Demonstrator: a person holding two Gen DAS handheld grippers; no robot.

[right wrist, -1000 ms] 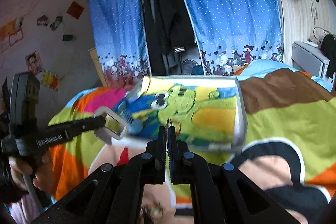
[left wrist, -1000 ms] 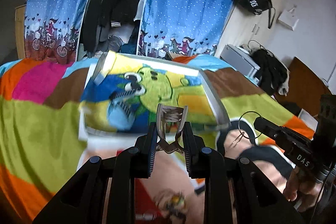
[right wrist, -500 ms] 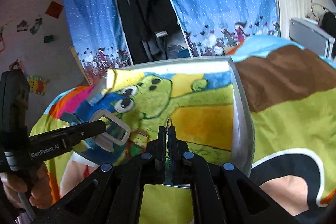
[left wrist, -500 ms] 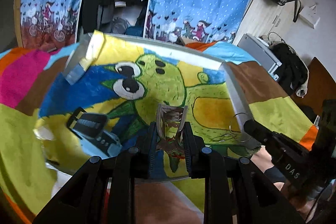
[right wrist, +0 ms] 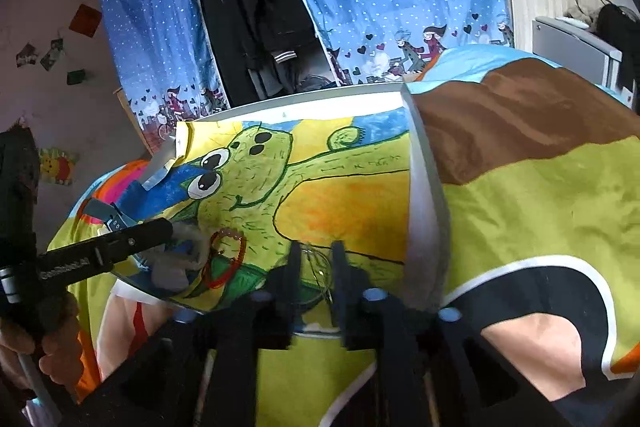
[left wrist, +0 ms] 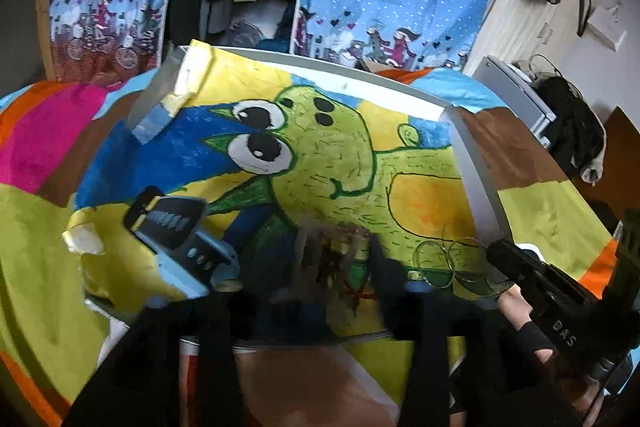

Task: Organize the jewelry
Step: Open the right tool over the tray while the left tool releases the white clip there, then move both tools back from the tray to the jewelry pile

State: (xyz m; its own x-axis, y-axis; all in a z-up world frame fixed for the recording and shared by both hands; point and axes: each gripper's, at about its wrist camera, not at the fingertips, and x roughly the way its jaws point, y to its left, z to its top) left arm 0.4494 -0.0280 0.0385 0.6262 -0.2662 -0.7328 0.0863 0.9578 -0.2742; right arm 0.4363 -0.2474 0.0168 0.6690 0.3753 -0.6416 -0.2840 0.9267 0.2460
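Thin metal hoops (left wrist: pixel 448 259), red beaded bracelet (right wrist: pixel 224 259), soft cloth blanket (right wrist: pixel 540 203)

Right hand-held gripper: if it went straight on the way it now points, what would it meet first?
Most likely the thin wire hoops lying between the open fingers of the right hand-held gripper, then the painted cartoon liner of the tray beneath them. Depth is unclear, so it may reach the liner first.

My left black two-finger gripper (left wrist: pixel 336 259), jaws parted and motion-blurred, and my right black two-finger gripper (right wrist: pixel 316 267), jaws parted, point forward; a bare hand (right wrist: pixel 36 331) grips the left handle.
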